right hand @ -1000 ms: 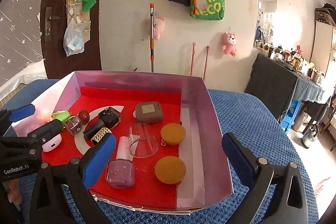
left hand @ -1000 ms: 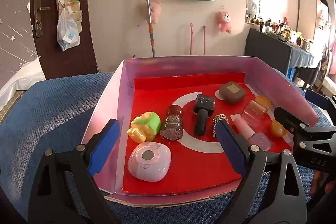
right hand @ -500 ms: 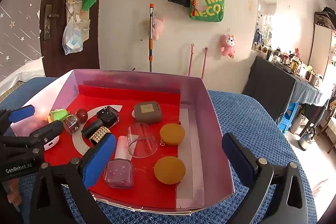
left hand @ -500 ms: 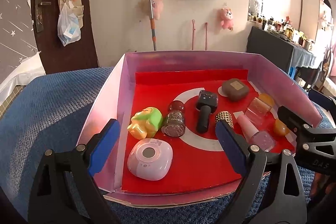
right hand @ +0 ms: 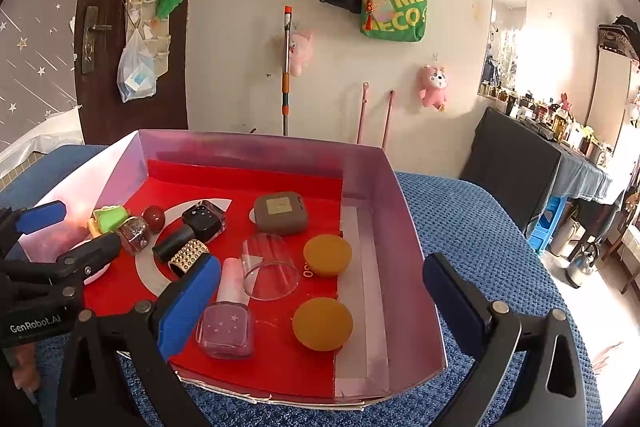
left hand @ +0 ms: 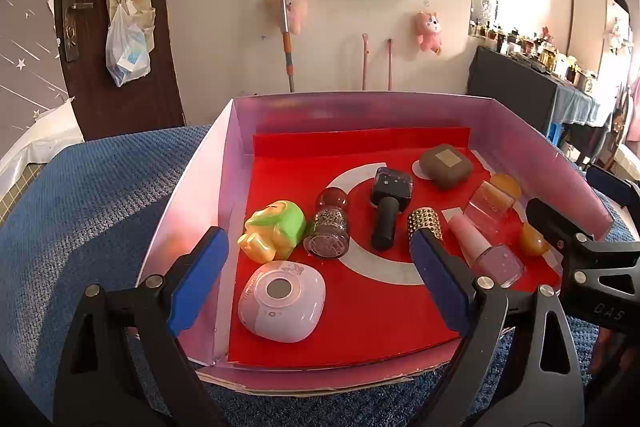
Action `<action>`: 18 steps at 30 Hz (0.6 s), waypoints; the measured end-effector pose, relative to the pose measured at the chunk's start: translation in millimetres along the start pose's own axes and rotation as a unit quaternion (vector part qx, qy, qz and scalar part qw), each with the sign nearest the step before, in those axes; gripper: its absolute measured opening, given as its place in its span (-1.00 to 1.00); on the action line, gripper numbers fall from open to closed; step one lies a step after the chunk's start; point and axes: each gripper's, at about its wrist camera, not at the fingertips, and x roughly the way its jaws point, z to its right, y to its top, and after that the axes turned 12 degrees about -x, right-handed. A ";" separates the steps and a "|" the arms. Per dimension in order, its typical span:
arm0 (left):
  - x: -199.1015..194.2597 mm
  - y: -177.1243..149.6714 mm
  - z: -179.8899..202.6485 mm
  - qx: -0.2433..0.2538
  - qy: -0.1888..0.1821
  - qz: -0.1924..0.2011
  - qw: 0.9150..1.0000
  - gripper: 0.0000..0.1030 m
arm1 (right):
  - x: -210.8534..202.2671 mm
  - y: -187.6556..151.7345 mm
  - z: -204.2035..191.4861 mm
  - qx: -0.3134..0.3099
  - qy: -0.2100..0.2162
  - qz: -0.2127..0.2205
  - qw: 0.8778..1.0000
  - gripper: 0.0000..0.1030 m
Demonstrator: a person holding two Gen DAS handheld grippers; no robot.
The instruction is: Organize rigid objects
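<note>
You moved both grippers closer over the box (left hand: 192,187).
Left gripper (left hand: 320,279) gaped empty, right gripper (right hand: 320,299) too; ahead, white device (left hand: 280,301) looked light, slick: pinch its flat sides.

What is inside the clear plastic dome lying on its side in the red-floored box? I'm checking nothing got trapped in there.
The clear plastic dome looks hollow: only the red floor shows through it. Its far side, by the brown rounded case, isn't visible.
</note>
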 end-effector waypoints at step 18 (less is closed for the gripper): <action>0.2 0.3 -0.1 0.000 0.000 0.000 1.000 0.81 | 0.0 -1.2 1.0 0.000 -0.001 0.000 1.000 1.00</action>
